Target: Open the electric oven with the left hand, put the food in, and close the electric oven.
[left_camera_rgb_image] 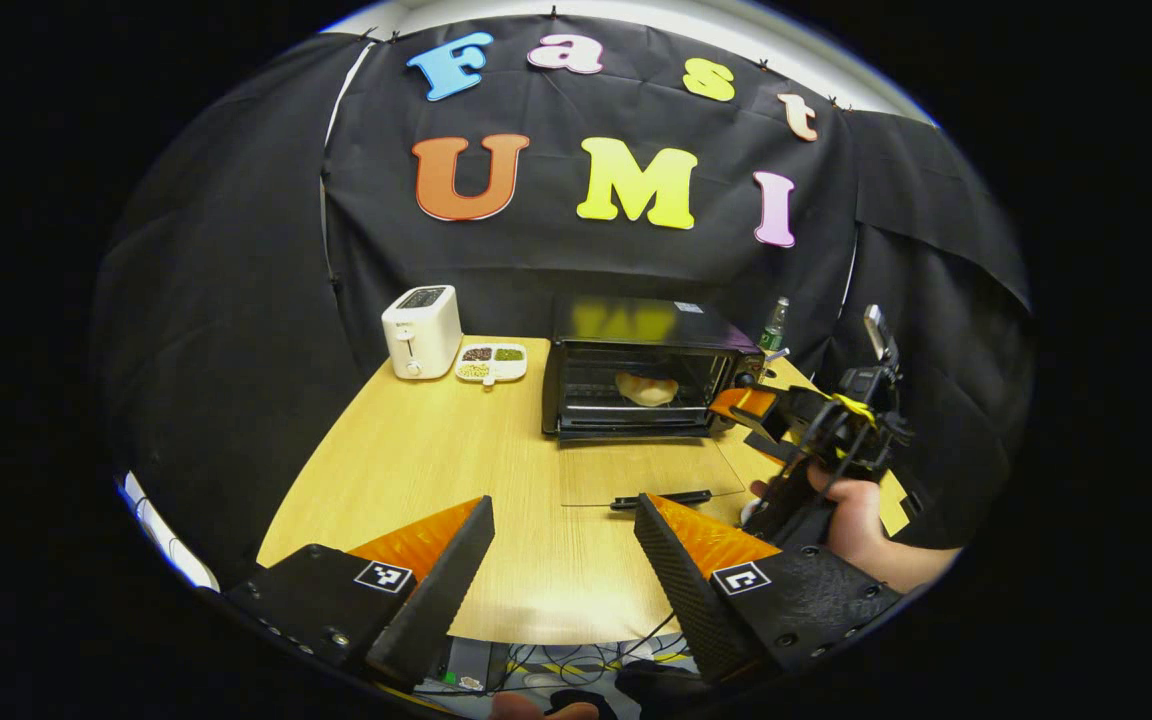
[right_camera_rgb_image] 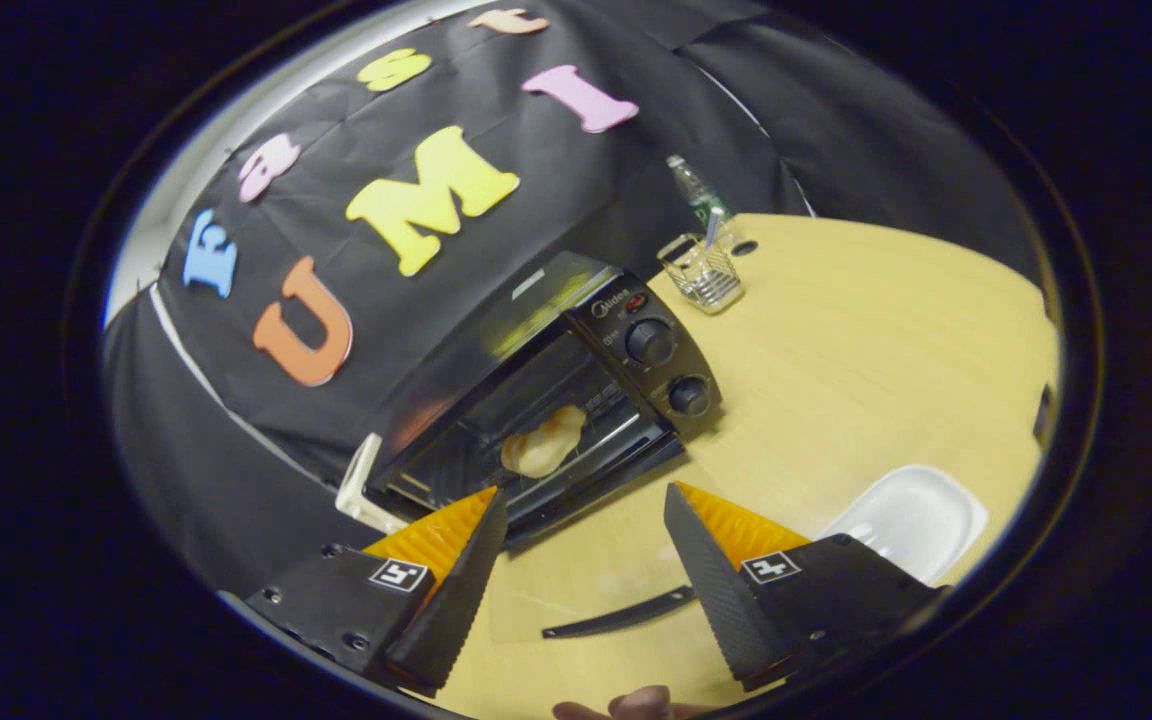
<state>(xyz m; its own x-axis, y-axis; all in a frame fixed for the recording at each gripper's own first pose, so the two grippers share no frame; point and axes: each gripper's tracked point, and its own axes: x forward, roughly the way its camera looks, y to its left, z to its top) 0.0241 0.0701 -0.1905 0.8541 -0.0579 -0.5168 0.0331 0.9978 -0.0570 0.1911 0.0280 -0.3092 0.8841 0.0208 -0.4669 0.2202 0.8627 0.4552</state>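
Near the table's (left_camera_rgb_image: pixel 406 470) back edge, left to right, stand a toaster (left_camera_rgb_image: pixel 422 331), a snack tray (left_camera_rgb_image: pixel 492 363), and the oven (left_camera_rgb_image: pixel 641 375), door down, food (left_camera_rgb_image: pixel 647 388) inside. Your left gripper (left_camera_rgb_image: pixel 564 545) is open and empty. Your right gripper (right_camera_rgb_image: pixel 584 540) is too.

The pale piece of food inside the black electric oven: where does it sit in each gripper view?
Left gripper view: pale piece of food sits at picture centre, on the rack behind the dropped glass door.
Right gripper view: it lies left of centre, above the left fingertip.
Shared landmark: door's black handle.
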